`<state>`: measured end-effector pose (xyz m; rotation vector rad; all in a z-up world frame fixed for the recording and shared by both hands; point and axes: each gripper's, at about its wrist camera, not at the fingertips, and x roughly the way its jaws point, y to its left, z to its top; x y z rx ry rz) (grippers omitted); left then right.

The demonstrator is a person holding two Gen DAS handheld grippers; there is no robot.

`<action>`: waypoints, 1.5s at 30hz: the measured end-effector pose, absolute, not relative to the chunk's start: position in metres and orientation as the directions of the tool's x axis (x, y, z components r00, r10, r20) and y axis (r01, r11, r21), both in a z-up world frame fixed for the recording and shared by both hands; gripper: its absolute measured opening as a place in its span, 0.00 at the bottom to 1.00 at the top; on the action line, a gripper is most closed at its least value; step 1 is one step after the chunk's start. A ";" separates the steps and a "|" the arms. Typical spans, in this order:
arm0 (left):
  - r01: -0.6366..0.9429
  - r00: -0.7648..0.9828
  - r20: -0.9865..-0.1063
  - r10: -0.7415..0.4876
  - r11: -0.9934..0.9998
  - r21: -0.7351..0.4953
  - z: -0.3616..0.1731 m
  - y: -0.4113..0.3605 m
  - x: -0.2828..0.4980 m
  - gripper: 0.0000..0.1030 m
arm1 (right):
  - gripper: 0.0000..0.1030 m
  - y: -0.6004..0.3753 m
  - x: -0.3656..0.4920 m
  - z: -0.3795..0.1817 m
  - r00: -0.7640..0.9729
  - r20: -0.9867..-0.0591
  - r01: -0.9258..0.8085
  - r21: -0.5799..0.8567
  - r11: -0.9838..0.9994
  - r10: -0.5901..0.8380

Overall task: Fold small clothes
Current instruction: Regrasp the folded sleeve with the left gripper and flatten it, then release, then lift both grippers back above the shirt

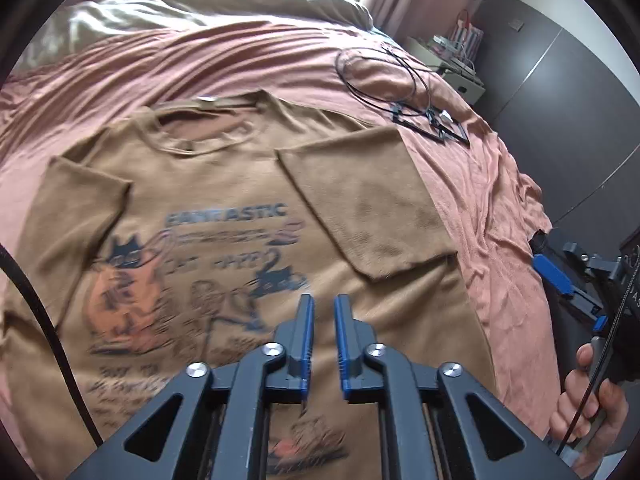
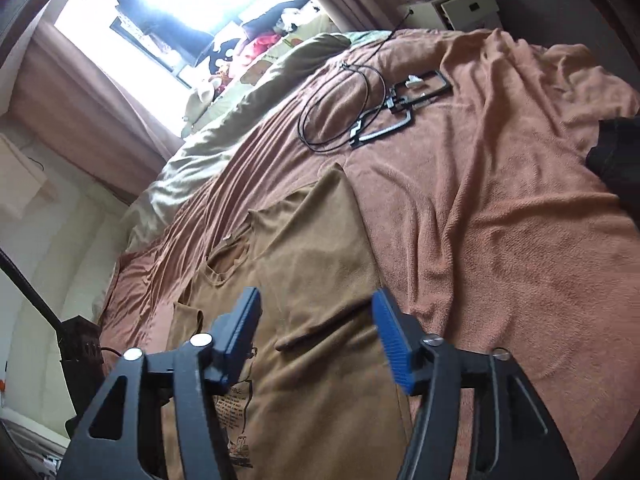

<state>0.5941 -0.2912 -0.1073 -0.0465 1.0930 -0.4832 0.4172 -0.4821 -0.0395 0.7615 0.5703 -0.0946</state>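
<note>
A brown printed T-shirt (image 1: pixel 224 240) lies face up on the pink bed cover (image 1: pixel 200 64). Its right sleeve (image 1: pixel 360 208) is folded in over the chest; the left sleeve (image 1: pixel 84 200) lies spread out. My left gripper (image 1: pixel 324 308) hovers over the shirt's lower print, its jaws nearly together with a narrow gap and nothing between them. My right gripper (image 2: pixel 316 320) is open and empty above the shirt's (image 2: pixel 312 280) folded right side. It also shows at the right edge of the left wrist view (image 1: pixel 560 280), held by a hand.
A black cable loop with a black frame device (image 1: pixel 424 116) lies on the cover beyond the shirt, also in the right wrist view (image 2: pixel 400 100). An olive pillow (image 1: pixel 224 4) lies at the head. A bedside cabinet (image 2: pixel 456 8) and dark wardrobe (image 1: pixel 560 60) stand to the right.
</note>
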 end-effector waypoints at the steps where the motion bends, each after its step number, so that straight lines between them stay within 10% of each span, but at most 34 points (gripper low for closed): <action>1: 0.345 0.375 -0.837 -0.397 0.898 -0.271 -0.101 -0.284 0.590 0.23 | 0.68 -0.478 0.407 -0.034 0.851 -0.515 0.282 0.614 0.738 0.104; 6: 0.328 0.473 -0.771 -0.427 0.897 -0.295 -0.056 -0.229 0.549 0.65 | 0.83 -0.444 0.357 -0.024 0.853 -0.518 0.301 0.583 0.755 0.060; 14: 0.298 0.592 -0.681 -0.431 0.902 -0.312 0.003 -0.160 0.491 0.93 | 0.94 -0.400 0.269 0.007 0.850 -0.525 0.293 0.547 0.784 0.049; 45: 0.157 0.799 -0.540 -0.265 0.959 -0.237 0.046 0.051 0.253 1.00 | 1.00 -0.320 0.013 0.079 0.912 -0.401 0.190 0.224 0.956 -0.087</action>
